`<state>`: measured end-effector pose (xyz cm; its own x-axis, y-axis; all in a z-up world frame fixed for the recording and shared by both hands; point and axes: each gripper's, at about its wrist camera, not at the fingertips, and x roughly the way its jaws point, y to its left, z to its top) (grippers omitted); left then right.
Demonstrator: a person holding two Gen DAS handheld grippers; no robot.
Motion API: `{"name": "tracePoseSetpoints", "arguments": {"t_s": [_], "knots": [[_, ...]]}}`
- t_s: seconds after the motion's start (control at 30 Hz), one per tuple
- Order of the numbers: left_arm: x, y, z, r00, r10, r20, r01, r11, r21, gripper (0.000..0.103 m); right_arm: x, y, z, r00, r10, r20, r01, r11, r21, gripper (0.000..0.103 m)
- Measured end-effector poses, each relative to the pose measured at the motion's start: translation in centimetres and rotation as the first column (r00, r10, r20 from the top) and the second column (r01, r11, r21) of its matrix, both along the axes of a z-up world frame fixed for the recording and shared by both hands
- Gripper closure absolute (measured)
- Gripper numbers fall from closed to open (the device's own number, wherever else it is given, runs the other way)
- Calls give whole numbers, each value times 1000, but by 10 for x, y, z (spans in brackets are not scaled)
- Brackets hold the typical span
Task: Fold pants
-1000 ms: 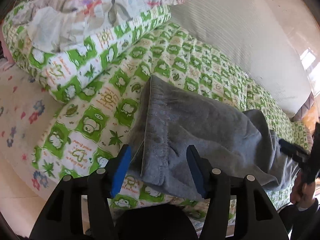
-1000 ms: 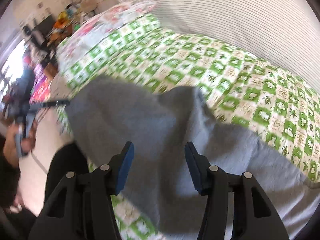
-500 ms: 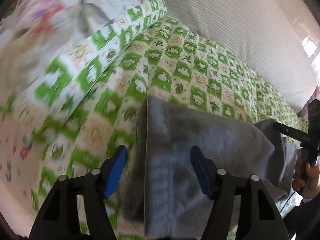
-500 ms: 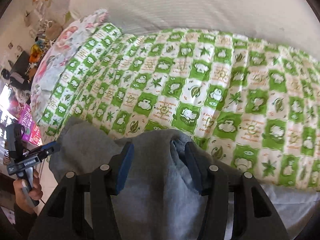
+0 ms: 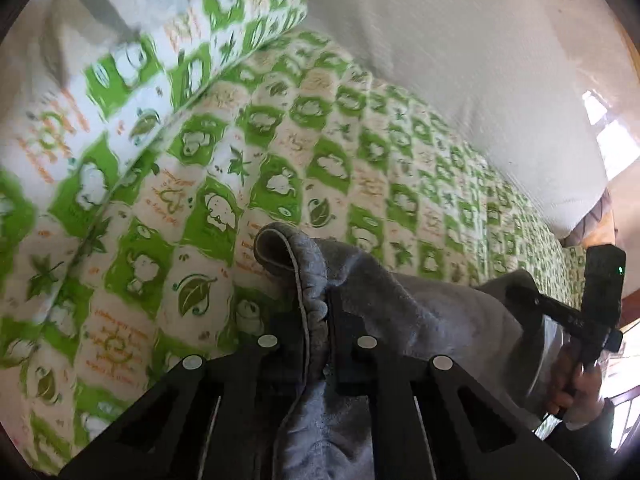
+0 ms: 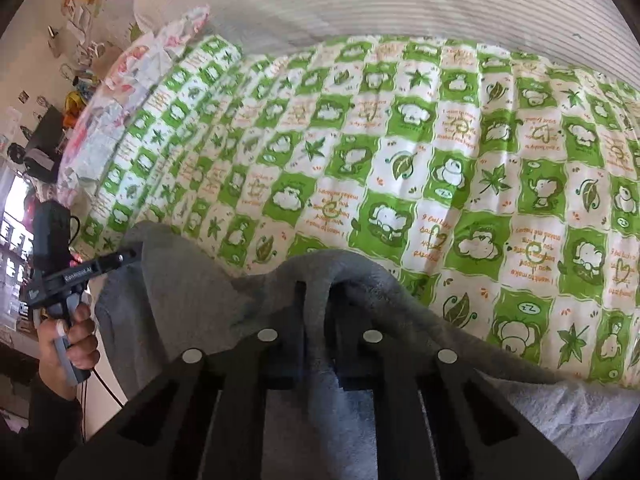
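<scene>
We pinch the grey sweatpants (image 5: 400, 320) on the green-checked bedspread (image 5: 280, 152) with both grippers, left gripper (image 5: 320, 312) on the hem, right gripper (image 6: 318, 304) on a fold, their length running toward three o'clock in the left view.

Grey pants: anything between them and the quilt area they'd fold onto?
Nothing visible. The grey fleece pants are pinched by both the left hand-held gripper and the right hand-held gripper, whose jaws have just closed on the fabric. The green-and-white patterned quilt beyond lies bare.
</scene>
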<state>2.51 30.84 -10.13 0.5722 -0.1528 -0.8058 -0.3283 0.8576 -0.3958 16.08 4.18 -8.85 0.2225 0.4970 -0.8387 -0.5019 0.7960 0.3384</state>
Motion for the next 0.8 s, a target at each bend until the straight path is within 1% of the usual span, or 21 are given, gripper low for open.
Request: {"name": "tracePoseSetpoints", "arguments": {"t_s": [0.1,0.23,0.27,0.33,0.4,0.43,0.5,0.6,0.63,0.67,0.7,0.73,0.8], "knots": [[-16,-1,11,1000,-1,22,1,1000,8,98,-1,-2,6,1000,-13,11,13,1000,24,92],[-39,11,29,997,37,61,-37,999,-1,98,-3,-3,16,999,-29,44,26,998,50,92],[-45,16,37,996,50,70,-51,999,13,98,-3,-3,18,998,-33,50,30,998,54,92],[-45,20,52,994,46,95,-50,998,37,98,1,-1,22,997,-43,63,39,997,65,92],[-37,18,63,994,34,106,-45,994,99,98,7,3,26,995,-59,75,53,995,80,92],[-33,17,63,995,28,100,-40,992,118,98,11,6,27,993,-73,90,66,994,83,92],[-20,14,49,998,28,61,-37,988,153,98,17,10,21,990,-96,103,90,994,66,92],[-8,15,16,998,49,-27,-44,984,174,97,29,12,-8,990,-126,60,125,992,26,92],[-8,16,8,998,48,-51,-38,984,175,95,33,11,-21,990,-137,37,137,991,8,88],[-9,17,2,995,57,-81,-42,984,174,88,34,10,-27,990,-140,24,140,990,0,81],[-12,19,1,993,68,-94,-51,984,173,86,35,9,-31,990,-143,4,143,990,-6,79],[-17,19,4,993,73,-95,-56,983,174,83,34,6,-30,989,-147,-11,147,989,3,76],[-31,20,14,994,78,-82,-61,979,194,76,28,2,-18,989,-144,17,144,990,7,68]]}}
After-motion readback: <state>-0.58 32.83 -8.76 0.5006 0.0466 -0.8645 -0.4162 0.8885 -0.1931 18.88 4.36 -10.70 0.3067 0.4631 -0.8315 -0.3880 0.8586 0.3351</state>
